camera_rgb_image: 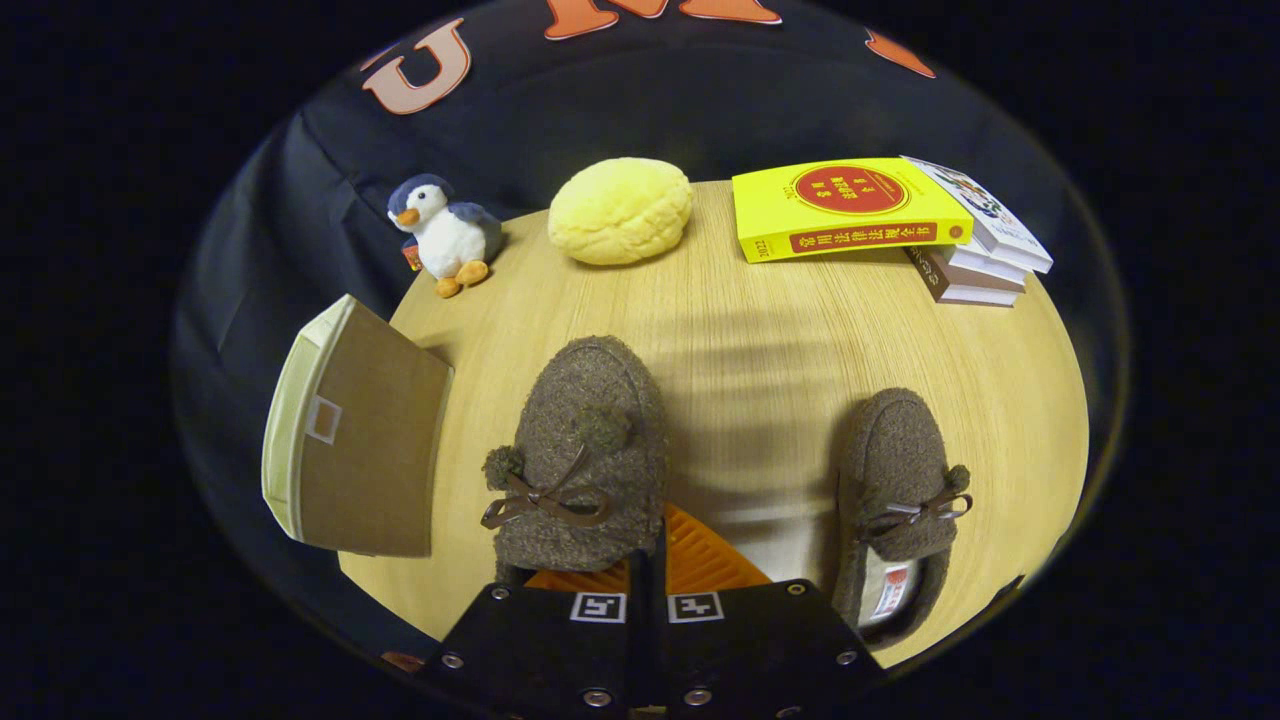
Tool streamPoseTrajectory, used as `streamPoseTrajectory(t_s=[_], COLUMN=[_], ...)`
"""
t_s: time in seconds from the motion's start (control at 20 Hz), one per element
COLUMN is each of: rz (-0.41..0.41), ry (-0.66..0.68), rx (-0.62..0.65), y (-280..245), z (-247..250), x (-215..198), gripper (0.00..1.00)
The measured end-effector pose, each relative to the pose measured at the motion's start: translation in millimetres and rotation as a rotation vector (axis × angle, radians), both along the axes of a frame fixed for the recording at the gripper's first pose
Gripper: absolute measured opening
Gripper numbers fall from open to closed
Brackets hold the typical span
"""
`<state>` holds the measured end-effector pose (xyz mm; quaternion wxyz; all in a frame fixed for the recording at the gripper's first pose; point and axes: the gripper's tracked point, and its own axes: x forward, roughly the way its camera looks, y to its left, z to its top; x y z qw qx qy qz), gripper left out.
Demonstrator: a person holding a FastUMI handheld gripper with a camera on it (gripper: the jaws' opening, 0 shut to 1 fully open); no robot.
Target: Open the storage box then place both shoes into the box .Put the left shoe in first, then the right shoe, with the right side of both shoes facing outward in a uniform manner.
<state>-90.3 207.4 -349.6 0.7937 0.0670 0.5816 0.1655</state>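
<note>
One shoe [585, 455] pinched in the tongs [648, 560] — its mate [900, 480] beside

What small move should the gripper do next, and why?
Probably carry the shoe toward the storage box. The gripper looks shut on this shoe's back edge, fingers nearly together, so it seems already grasped. The box stands to the left of it at the table edge. The other shoe lies apart on the right and can wait.
</note>
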Motion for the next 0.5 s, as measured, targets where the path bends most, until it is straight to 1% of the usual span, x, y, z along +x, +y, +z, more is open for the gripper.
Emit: streamPoseTrajectory(t_s=[0.25, 0.35, 0.5], rz=[-0.035, -0.035, -0.012], ry=[-0.038, -0.056, -0.072], rx=[0.000, 0.006, 0.000], y=[64, 94, 137], z=[67, 91, 119], x=[3, 5, 3], gripper=[0.01, 0.02, 0.02])
